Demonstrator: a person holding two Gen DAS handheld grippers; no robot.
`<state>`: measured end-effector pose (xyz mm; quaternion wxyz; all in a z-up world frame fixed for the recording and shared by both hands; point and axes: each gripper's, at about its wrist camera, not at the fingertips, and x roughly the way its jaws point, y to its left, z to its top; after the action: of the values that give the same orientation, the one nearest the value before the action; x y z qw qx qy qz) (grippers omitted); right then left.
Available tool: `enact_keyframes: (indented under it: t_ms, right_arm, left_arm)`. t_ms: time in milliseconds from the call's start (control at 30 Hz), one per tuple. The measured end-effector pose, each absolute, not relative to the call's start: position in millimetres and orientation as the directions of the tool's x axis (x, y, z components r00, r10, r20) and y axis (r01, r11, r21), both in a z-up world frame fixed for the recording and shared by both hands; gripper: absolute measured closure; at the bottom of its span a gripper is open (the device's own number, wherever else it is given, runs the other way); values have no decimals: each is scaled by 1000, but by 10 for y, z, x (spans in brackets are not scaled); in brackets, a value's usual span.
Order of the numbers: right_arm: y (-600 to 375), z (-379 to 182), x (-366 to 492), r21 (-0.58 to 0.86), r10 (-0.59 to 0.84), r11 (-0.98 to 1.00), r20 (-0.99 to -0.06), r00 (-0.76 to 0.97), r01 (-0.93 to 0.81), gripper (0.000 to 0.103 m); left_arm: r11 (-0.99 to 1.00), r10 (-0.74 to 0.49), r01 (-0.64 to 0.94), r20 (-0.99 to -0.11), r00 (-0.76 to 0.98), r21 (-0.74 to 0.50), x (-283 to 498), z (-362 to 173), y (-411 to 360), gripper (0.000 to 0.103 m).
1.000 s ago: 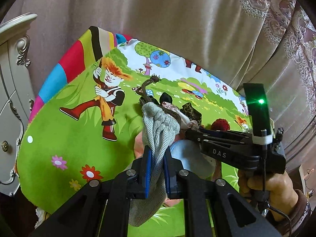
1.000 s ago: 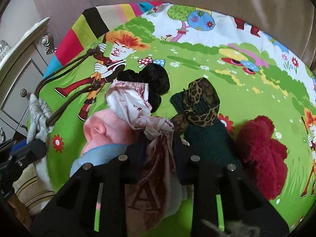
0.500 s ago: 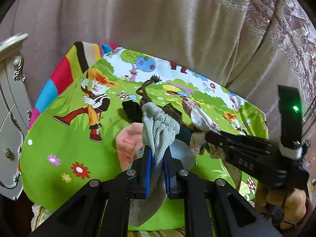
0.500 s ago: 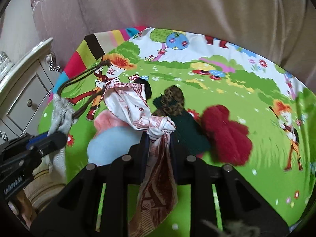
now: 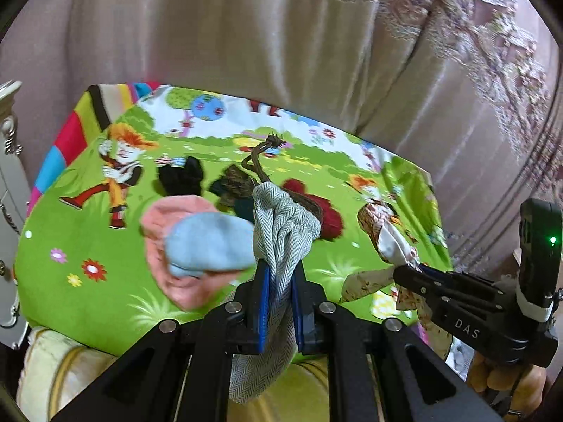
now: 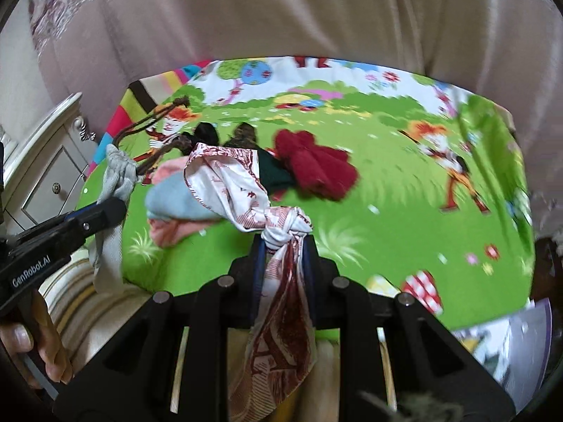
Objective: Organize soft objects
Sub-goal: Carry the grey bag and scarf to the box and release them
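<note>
My left gripper (image 5: pixel 279 274) is shut on a grey herringbone drawstring bag (image 5: pixel 281 225) with brown cords, held above the green cartoon mat (image 5: pixel 88 299). My right gripper (image 6: pixel 283 246) is shut on a knotted white-and-red patterned scarf (image 6: pixel 232 179), also lifted off the mat. On the mat lie a pink cloth (image 5: pixel 176 281) under a light-blue cloth (image 5: pixel 207 242), a black piece (image 5: pixel 181 177), a dark green piece with leopard print (image 6: pixel 274 172) and a red fuzzy piece (image 6: pixel 316 165). The right gripper also shows in the left wrist view (image 5: pixel 404 274), the left gripper in the right wrist view (image 6: pixel 112 207).
A white carved cabinet with drawers (image 6: pixel 45 168) stands left of the mat. Beige curtains (image 5: pixel 281 35) hang behind it. A striped cream cushion (image 6: pixel 81 299) lies under the mat's near edge. The right part of the mat (image 6: pixel 422 211) holds no cloth.
Both grippers have pulled back and up from the pile, each carrying its cloth. The scarf has come off the pile and the right gripper has moved right.
</note>
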<state>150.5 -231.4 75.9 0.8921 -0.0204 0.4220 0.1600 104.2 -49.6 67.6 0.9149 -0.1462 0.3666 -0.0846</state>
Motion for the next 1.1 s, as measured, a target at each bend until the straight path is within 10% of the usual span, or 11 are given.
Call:
enact_keyframes:
  t_ms: [1100]
  right_arm:
    - [-4974,870,263,-8,-168,969,-757,632,248,78]
  left_arm:
    - [757,-625,498,-693,361,-423,555,683,-2872,91]
